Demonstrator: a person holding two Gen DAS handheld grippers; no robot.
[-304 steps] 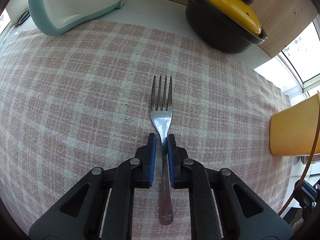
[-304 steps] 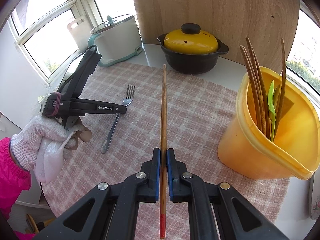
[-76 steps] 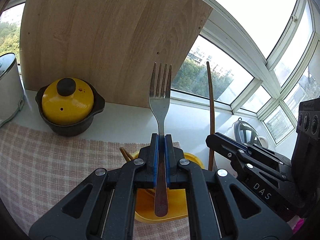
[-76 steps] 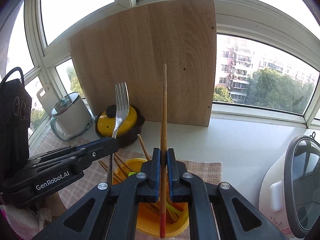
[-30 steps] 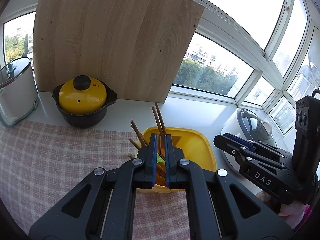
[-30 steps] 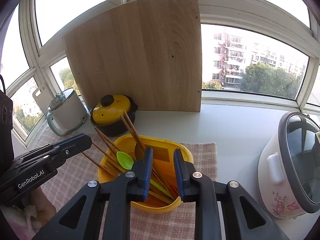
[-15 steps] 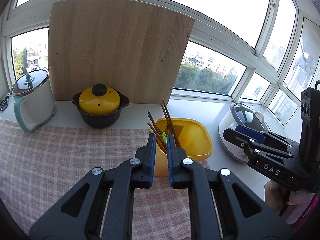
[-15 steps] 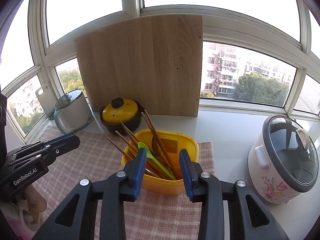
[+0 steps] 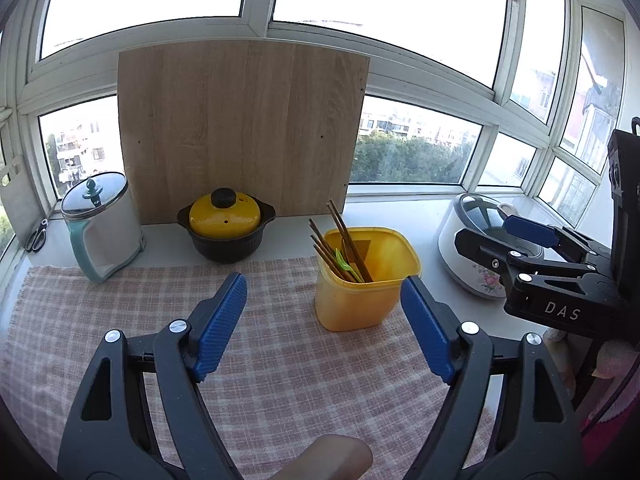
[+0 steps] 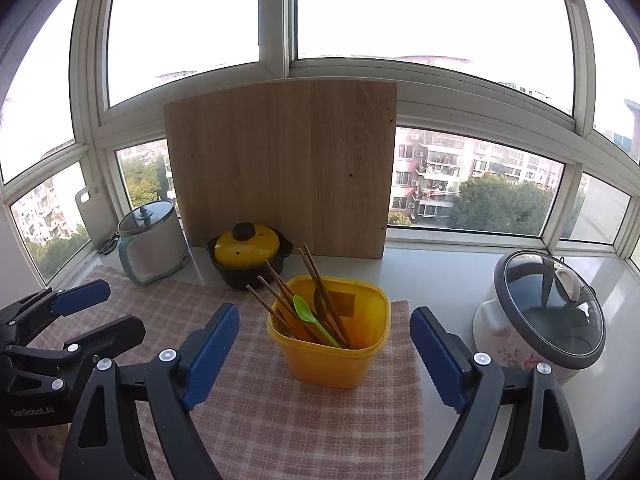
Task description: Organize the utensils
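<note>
Standing at the right edge of the pink checked cloth [image 10: 304, 420], the yellow plastic tub [image 10: 332, 354] holds wooden chopsticks [image 10: 280, 300] and a green spoon [image 10: 306, 314]; left hand-held gripper [image 9: 324, 312] and right hand-held gripper [image 10: 324, 344] both gape empty above the surface; black pot with yellow lid [image 10: 248, 256] sits behind, white rice cooker [image 10: 540, 320] right.

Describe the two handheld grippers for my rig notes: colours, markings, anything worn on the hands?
Both are black plastic frames with silver rivets and ribbed blue pads. The left gripper reads "GenRobot.AI"; the right gripper reads "DAS". A pale knitted glove and pink sleeve show beneath the right one.
</note>
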